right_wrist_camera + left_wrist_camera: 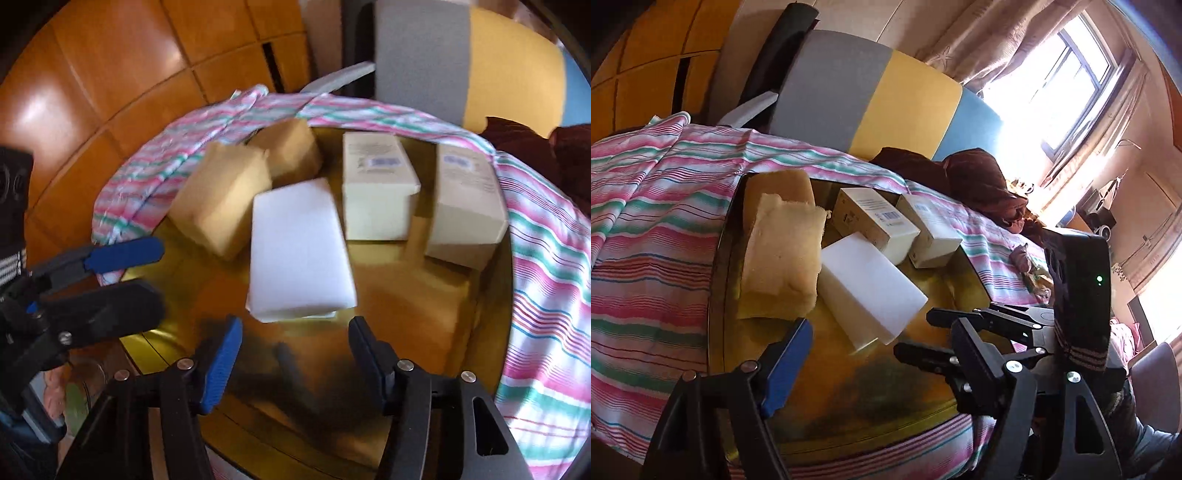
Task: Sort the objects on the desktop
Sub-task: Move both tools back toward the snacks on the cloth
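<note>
A striped cloth (653, 206) drapes around the table (849, 391), at its left and far sides. Behind it stands a chair (849, 99) with grey, yellow and blue panels. Brown clothing (982, 184) lies far right, below a bright window (1052, 85) with curtains (982, 40).

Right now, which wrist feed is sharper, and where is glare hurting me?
Left wrist view: sharp on the white block and barcoded box, but the window blows out the upper right. Right wrist view: motion-blurred, box labels unreadable, only mild sheen on the wooden floor.
</note>
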A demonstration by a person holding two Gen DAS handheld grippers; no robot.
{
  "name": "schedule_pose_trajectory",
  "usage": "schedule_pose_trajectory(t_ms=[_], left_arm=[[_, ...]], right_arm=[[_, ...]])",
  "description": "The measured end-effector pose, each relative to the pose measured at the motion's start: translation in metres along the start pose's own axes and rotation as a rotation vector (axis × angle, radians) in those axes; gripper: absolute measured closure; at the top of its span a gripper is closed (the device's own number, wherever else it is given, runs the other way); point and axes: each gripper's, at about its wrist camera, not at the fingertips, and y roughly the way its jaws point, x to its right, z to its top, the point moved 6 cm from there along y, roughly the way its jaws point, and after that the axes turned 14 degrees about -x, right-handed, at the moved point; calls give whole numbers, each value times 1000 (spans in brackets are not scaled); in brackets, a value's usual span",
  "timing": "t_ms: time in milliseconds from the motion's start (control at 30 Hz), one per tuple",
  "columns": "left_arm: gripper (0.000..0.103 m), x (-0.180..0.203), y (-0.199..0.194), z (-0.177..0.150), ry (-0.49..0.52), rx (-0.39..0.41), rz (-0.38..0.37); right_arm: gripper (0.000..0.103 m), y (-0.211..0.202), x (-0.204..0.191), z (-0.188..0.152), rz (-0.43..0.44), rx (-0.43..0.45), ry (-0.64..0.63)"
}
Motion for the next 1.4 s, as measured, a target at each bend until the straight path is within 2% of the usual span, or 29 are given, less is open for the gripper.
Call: schedule_pose_trajectory(t_ms=[167, 300, 467, 533, 700, 867, 1033, 1167, 1267, 1400], left_arm=[[25, -16, 16, 22, -54, 0, 17], [24, -24, 21, 30, -98, 12, 0], [23, -15, 11, 23, -92, 28, -7], [23, -11, 6, 20, -85, 32, 2], [23, 13, -12, 21, -46, 71, 17], [21, 65, -9, 24, 46, 63, -7], [20, 133, 33, 26, 142, -32, -88], [20, 196, 72, 29, 202, -112, -168], [20, 244, 102, 30, 252, -168, -212], [20, 304, 145, 30, 293, -266, -283]], right_arm=[[45, 12, -6, 15, 80, 16, -31], [44, 4, -9, 10, 71, 51, -66], [41, -23, 3, -14, 112, 120, -47], [36, -38, 12, -25, 124, 173, -24], [29, -80, 62, -64, 79, 306, 108], [26, -103, 147, -120, -33, 375, 345], [26, -130, 230, -196, -177, 427, 589], [23, -156, 279, -259, -285, 484, 747], [22, -165, 306, -292, -310, 504, 835], [19, -167, 332, -311, -303, 527, 899]])
